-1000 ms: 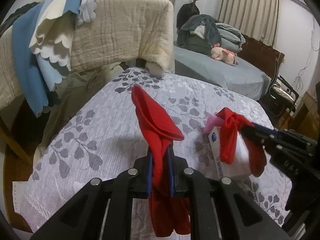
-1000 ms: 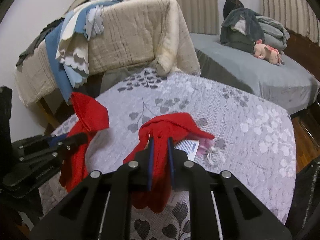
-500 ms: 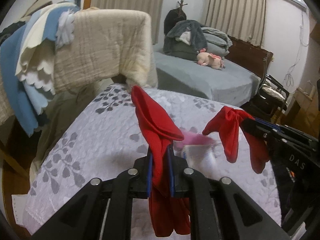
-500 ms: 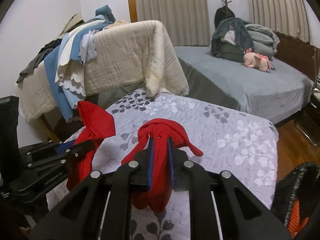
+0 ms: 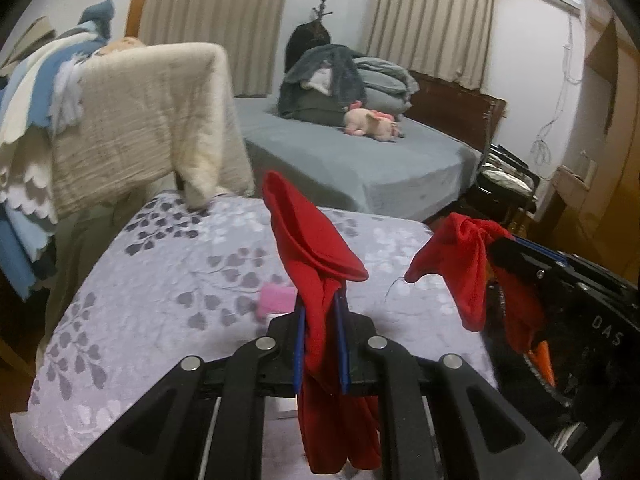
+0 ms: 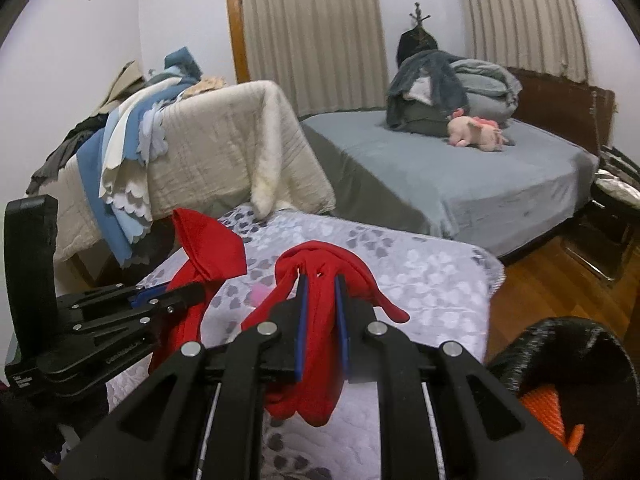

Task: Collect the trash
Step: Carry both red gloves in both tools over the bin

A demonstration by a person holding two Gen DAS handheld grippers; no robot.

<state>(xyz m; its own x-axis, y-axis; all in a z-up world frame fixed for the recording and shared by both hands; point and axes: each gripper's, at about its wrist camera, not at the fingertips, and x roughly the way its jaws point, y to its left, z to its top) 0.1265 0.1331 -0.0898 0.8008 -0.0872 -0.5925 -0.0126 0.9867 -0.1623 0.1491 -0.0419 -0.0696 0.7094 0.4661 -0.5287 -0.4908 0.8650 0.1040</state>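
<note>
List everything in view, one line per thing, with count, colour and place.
Red cloth: two pieces, red; one in each gripper, held above the bedspread.
Pink item: one, pink; on the bedspread behind the left gripper, too blurred to identify.
Bedspread: one, lilac with grey leaf print; near bed.
Quilt: one, cream; draped over a rail at left.
Scalloped blankets: several, blue and white; beside the quilt.
Bed: one, grey sheet; behind.
Folded bedding: one pile, grey; on the bed.
Plush toy: one, pink; on the bed.
Curtains: two, beige; back wall.
Left gripper: black, blue fingers, shut on cloth.
Right gripper: same, shut on cloth.
</note>
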